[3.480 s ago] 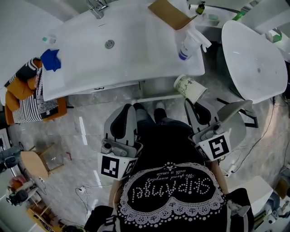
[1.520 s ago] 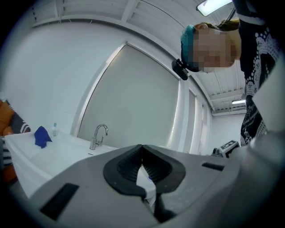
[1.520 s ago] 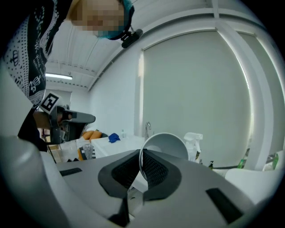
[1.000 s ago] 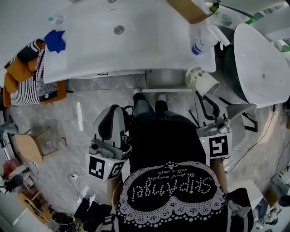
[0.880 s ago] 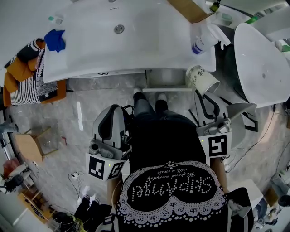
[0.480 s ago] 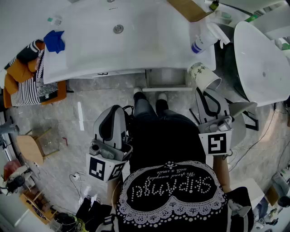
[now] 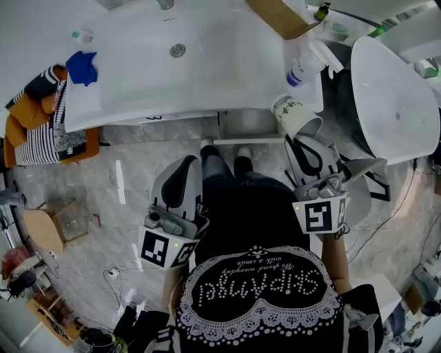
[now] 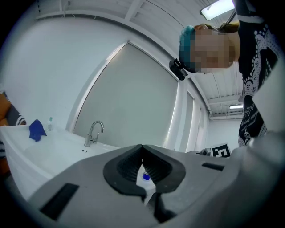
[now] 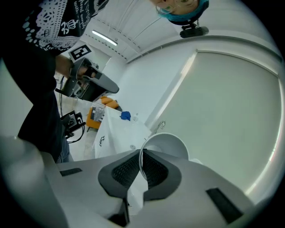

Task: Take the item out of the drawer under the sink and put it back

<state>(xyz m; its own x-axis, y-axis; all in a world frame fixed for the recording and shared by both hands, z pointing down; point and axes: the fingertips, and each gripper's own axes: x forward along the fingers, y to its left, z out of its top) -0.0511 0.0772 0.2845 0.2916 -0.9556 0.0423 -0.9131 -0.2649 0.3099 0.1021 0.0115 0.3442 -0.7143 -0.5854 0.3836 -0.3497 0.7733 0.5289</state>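
A white paper cup with green print (image 7: pixel 293 116) hangs tilted, mouth down toward me, just below the front right corner of the white sink (image 7: pixel 207 83). My right gripper (image 7: pixel 301 141) is shut on its rim; in the right gripper view the thin rim of the cup (image 9: pixel 169 143) runs between the pads. The drawer under the sink (image 7: pixel 249 127) shows as a pale slot left of the cup. My left gripper (image 7: pixel 191 163) is held over the floor in front of the sink, jaws shut with nothing in them (image 8: pixel 142 149).
A spray bottle (image 7: pixel 303 63), a blue cloth (image 7: pixel 81 67) and a cardboard box (image 7: pixel 275 17) rest on the sink top. A big round white basin (image 7: pixel 396 96) stands to the right. Orange and striped cloth (image 7: pixel 41 141) lies left. My legs fill the floor between the grippers.
The right gripper has rolled, and the cup has swung up and left toward the sink's corner. The left gripper has shifted a little toward the sink.
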